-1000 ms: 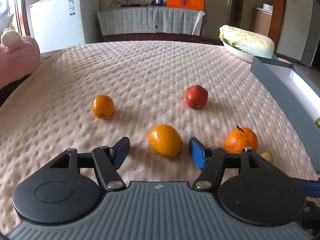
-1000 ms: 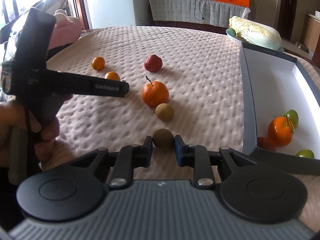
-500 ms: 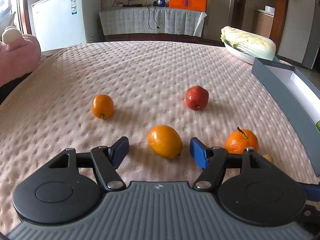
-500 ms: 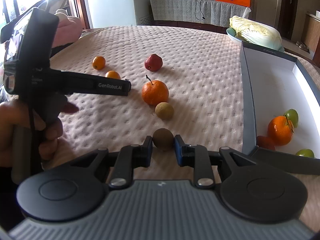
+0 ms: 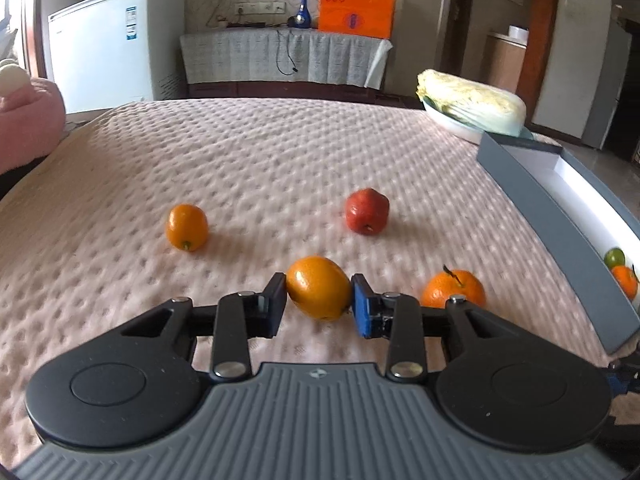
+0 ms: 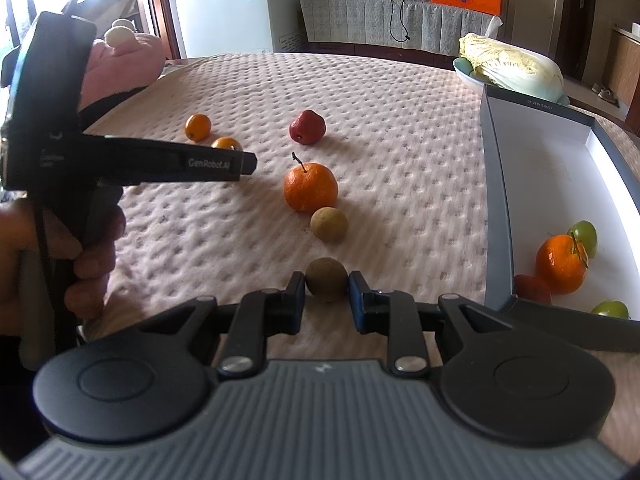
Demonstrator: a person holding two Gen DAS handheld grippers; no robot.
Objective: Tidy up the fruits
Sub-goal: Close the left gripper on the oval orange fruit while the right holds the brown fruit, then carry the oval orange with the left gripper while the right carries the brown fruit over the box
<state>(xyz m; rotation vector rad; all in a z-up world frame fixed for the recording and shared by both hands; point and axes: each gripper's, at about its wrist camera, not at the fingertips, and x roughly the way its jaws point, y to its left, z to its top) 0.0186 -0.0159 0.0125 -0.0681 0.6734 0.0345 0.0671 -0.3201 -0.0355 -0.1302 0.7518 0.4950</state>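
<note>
Fruits lie on our quilt (image 5: 280, 160): left gripper (image 5: 319, 300) is closing on the orange (image 5: 319, 293), right gripper (image 6: 326, 298) pinches a brown fruit (image 6: 326, 279); the box (image 6: 496, 216) lies to the right.

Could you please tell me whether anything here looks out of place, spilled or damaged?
Nothing looks spilled or damaged. The one non-fruit is the pale napa cabbage in a white bowl beyond the grey, white-lined box; several fruits lie loose on the pink quilted cover.
</note>
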